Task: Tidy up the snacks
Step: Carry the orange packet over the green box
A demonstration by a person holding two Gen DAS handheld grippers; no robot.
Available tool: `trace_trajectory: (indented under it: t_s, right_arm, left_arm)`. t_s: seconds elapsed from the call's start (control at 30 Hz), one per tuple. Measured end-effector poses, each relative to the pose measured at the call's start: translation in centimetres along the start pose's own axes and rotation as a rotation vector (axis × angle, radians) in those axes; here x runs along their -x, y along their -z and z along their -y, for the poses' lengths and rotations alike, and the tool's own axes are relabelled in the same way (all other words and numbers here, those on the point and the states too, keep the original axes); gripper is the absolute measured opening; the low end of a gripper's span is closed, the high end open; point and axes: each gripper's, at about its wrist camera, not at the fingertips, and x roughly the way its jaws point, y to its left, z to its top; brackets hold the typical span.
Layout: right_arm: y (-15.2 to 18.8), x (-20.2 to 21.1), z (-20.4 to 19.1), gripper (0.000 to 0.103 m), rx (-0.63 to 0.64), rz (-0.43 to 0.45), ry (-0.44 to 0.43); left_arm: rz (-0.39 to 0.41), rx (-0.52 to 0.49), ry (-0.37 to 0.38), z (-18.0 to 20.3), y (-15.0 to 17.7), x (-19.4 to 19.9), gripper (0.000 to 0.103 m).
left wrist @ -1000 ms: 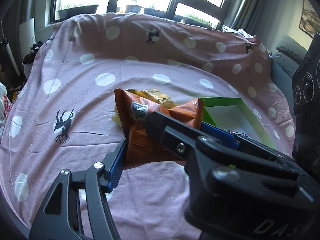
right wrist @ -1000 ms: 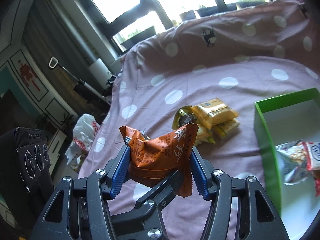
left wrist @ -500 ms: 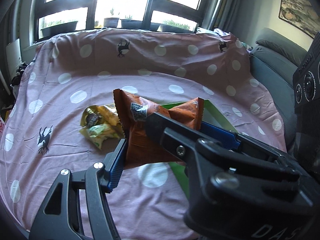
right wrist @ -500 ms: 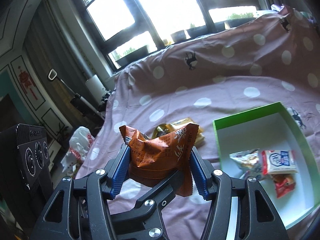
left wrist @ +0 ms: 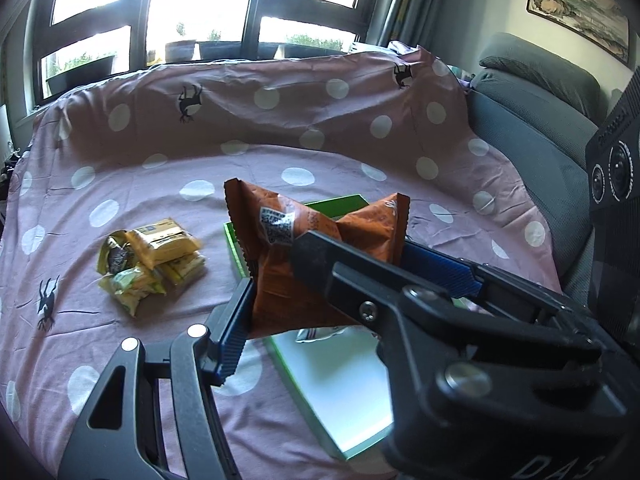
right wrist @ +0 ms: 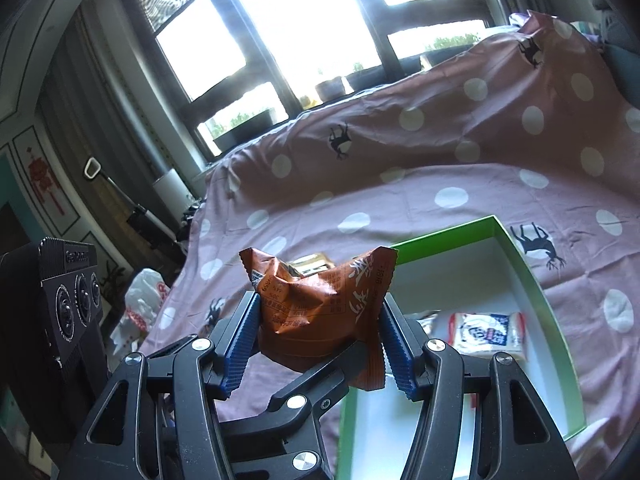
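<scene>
An orange snack bag (left wrist: 280,264) (right wrist: 316,300) hangs in the air, pinched from two sides. My left gripper (left wrist: 324,272) is shut on it, and my right gripper (right wrist: 320,316) is shut on it too. One black finger of the other gripper crosses each view under the bag. Below the bag lies a green-rimmed white box (left wrist: 236,248) (right wrist: 440,236). Inside it are a white packet (right wrist: 486,334) and a silvery packet (right wrist: 428,318). A pile of yellow snack packs (left wrist: 152,260) (right wrist: 310,264) rests on the cloth left of the box.
A pink cloth with white dots (left wrist: 160,184) covers the surface and a raised back. To the right stands a grey sofa (left wrist: 540,140). A black device (right wrist: 68,304) stands at the near left beside a plastic bag (right wrist: 140,308) on the floor. Windows line the far wall.
Both grippers have carried the orange bag to the right, from above the yellow pile to above the green box. The grip on the bag is unchanged.
</scene>
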Motion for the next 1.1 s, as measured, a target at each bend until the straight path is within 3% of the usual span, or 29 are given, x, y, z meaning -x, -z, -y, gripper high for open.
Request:
trace_trajectory:
  t_s: [0.5,1.1]
  right_arm:
    - [0.1,-2.2,8.2,0.061,-0.196,-0.094,0.023]
    - [0.9,-3.3,12.4,0.061,-0.356,-0.155,0.048]
  left_arm:
    - [-0.179,0.073,0.121,1.5,-0.2,-7.9,0.061]
    - [-0.253,0.101,0.143,2.0,0.2,-11.6,0.061]
